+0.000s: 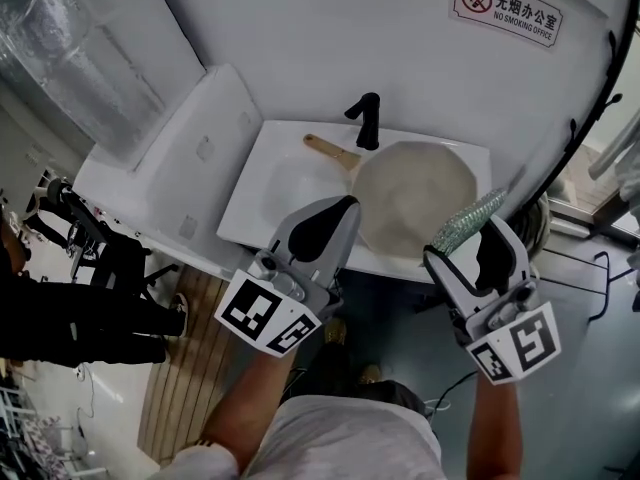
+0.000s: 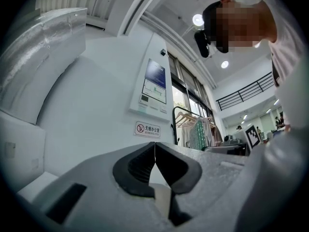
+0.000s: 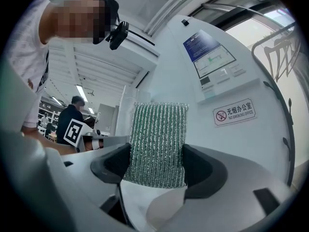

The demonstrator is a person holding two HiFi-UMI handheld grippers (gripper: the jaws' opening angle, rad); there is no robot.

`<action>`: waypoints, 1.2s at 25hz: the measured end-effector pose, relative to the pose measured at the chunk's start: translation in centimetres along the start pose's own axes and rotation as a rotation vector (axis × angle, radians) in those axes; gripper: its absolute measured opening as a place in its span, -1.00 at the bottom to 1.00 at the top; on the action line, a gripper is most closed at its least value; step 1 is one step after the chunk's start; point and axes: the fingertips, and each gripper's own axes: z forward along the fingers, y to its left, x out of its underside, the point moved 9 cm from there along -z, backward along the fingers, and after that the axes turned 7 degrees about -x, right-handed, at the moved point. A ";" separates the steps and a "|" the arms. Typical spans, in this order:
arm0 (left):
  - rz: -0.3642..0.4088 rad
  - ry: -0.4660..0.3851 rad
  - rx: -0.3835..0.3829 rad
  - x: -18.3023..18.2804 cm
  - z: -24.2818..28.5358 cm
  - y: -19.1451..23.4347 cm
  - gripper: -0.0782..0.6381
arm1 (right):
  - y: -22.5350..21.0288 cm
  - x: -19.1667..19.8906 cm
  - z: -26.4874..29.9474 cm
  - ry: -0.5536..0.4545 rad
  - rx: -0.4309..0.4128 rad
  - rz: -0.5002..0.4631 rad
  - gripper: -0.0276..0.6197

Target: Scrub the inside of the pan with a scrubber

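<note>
The pan [image 1: 415, 200] is sitting in the right part of the white sink [image 1: 262, 193], its pale inside facing up and its wooden handle [image 1: 332, 151] pointing away to the left, toward the black faucet [image 1: 366, 120] that is standing at the sink's far edge. Just at the pan's near right rim in the head view, the green, glittery scrubber [image 1: 468, 221] is sticking up out of the right tool [image 1: 468, 240]. In the right gripper view the right tool [image 3: 155, 156] is clamping the scrubber [image 3: 157, 144] between both dark pads, with most of the pad's ribbed face rising free above them (only wall and ceiling are showing behind it there, not the pan). The left tool [image 1: 343, 206] is hovering over the sink's near edge, by the pan's left side. In its own view the left tool [image 2: 154, 146] is pressing its jaws tip to tip with nothing between them. The sink is lying in a white counter [image 1: 120, 183] against a curved white wall, where a no-smoking sign [image 1: 508, 8] is hanging. A slatted wooden mat [image 1: 185, 368] is lying on the floor below the person's left arm.
</note>
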 end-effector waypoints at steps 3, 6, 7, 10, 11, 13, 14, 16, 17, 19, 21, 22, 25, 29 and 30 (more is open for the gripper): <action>-0.002 0.005 0.009 0.4 1.2 1.3 -0.73 | -1.1 0.2 1.2 0.003 0.016 -0.003 0.13; -0.003 0.011 0.017 0.9 2.4 3.0 -0.73 | -2.0 0.7 2.6 0.012 0.027 -0.002 0.13; -0.005 0.012 0.021 1.1 2.8 3.6 -0.73 | -2.3 0.9 3.2 0.016 0.031 -0.002 0.14; -0.011 0.018 0.033 1.5 3.8 5.5 -0.73 | -3.0 1.3 4.9 0.023 0.047 0.000 0.13; -0.013 0.019 0.037 1.5 4.1 6.2 -0.73 | -3.2 1.4 5.6 0.025 0.051 0.000 0.14; -0.016 0.021 0.045 1.5 4.9 7.4 -0.73 | -3.7 1.6 6.7 0.028 0.060 0.001 0.13; -0.016 0.022 0.050 1.6 5.3 8.0 -0.73 | -4.0 1.7 7.3 0.029 0.066 0.002 0.14; -0.016 0.027 0.062 1.8 6.1 9.1 -0.73 | -4.5 2.0 8.3 0.033 0.080 0.003 0.13; -0.015 0.031 0.068 2.0 6.5 9.6 -0.73 | -4.7 2.1 8.8 0.037 0.088 0.004 0.13; -0.010 0.042 0.082 2.4 7.3 10.6 -0.73 | -5.2 2.4 9.6 0.044 0.104 0.006 0.13; -0.006 0.053 0.096 2.8 7.9 11.5 -0.73 | -5.7 2.7 10.4 0.050 0.123 0.010 0.14; -0.005 0.057 0.103 3.0 8.1 12.0 -0.73 | -5.8 2.9 10.7 0.054 0.134 0.011 0.13; -0.005 0.070 0.122 3.7 8.8 13.7 -0.73 | -6.2 3.5 11.9 0.072 0.165 0.016 0.14; -0.010 0.095 0.143 4.8 9.9 15.9 -0.73 | -6.9 4.4 13.3 0.110 0.217 0.027 0.13; -0.011 0.103 0.149 5.2 10.2 16.3 -0.73 | -7.1 4.7 13.5 0.122 0.233 0.031 0.14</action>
